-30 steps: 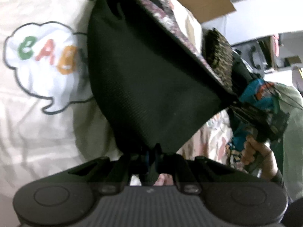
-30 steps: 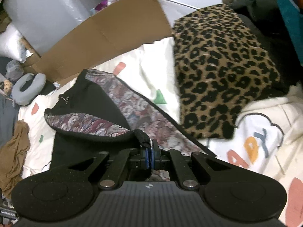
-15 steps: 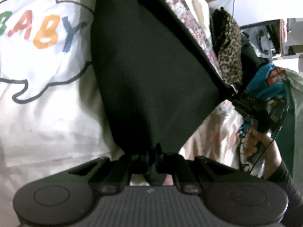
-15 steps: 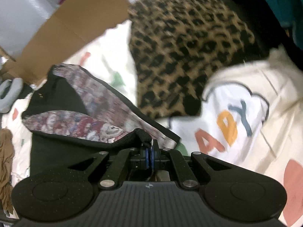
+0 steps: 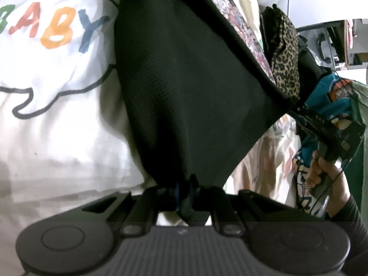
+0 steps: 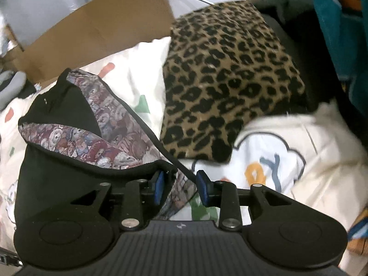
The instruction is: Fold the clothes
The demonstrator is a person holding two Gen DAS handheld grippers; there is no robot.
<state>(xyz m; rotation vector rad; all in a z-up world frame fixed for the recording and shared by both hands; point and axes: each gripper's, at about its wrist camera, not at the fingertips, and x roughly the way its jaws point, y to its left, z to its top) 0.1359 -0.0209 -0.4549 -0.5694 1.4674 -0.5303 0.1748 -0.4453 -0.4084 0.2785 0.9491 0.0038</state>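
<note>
Clamped tight, my left gripper [image 5: 184, 189] pinches a corner of the black garment [image 5: 188, 87], which spreads up and away from it over the white "BABY" bedsheet [image 5: 57, 119]. On the other side my right gripper [image 6: 180, 187] is opening its jaws, and the garment's black-edged hem with its floral lining [image 6: 108, 135] lies loose between the blue pads [image 6: 158, 185] without being pressed. That garment lies on the sheet just beside a leopard-print cloth [image 6: 230, 76], with a cardboard box [image 6: 96, 32] behind them.
</note>
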